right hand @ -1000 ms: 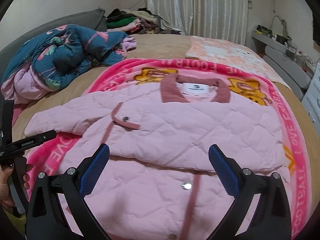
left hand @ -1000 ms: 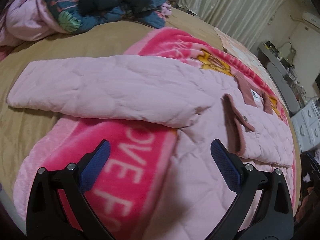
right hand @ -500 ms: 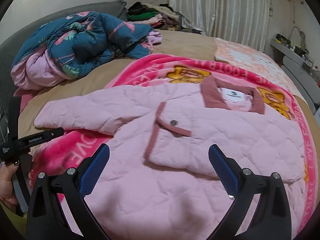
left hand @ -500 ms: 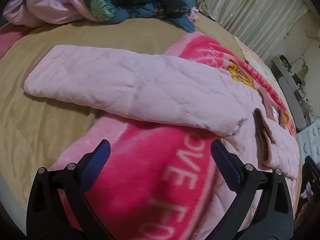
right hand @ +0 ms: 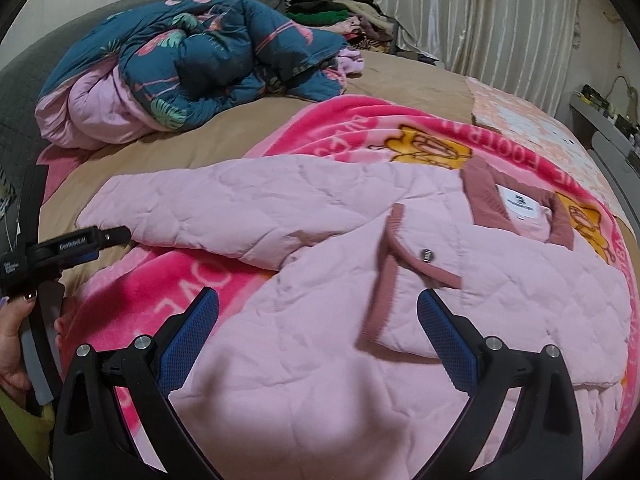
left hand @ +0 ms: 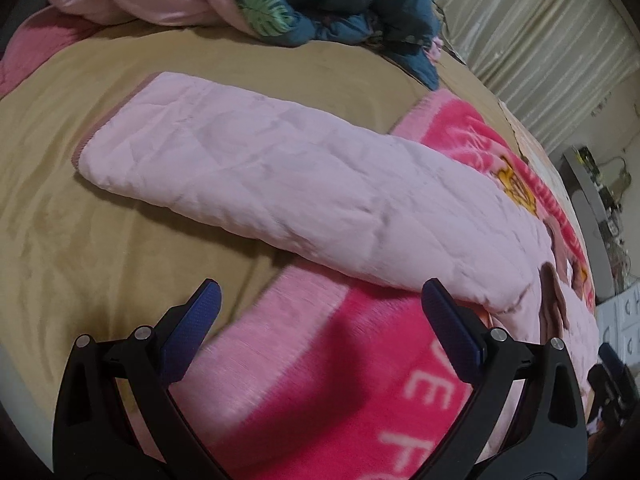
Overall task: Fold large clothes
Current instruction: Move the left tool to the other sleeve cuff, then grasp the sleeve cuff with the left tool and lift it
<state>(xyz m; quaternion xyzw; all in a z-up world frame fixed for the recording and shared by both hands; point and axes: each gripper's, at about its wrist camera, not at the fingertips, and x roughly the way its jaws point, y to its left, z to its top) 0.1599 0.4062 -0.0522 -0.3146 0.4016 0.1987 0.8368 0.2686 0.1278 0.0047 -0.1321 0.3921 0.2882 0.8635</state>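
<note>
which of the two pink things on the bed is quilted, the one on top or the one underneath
The one on top: the pale pink jacket, stitched in diamond quilting with a darker collar. The hot pink blanket beneath it is fuzzy and printed with white letters.

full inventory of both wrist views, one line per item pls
quilted jacket: 1, pale pink with dusty-rose trim, flat on blanket, one sleeve stretched onto bedspread
blanket: 1, hot pink with lettering, under jacket
bedspread: 1, tan, covers bed
duvet: 1, teal floral with pink lining, bunched at far side
clothes pile: 1, mixed colours, by curtain
curtain: 1, pale, back wall
left gripper: black, blue pads, jaws open, empty
right gripper: same, open, above jacket
hand: 1, holding left gripper
</note>
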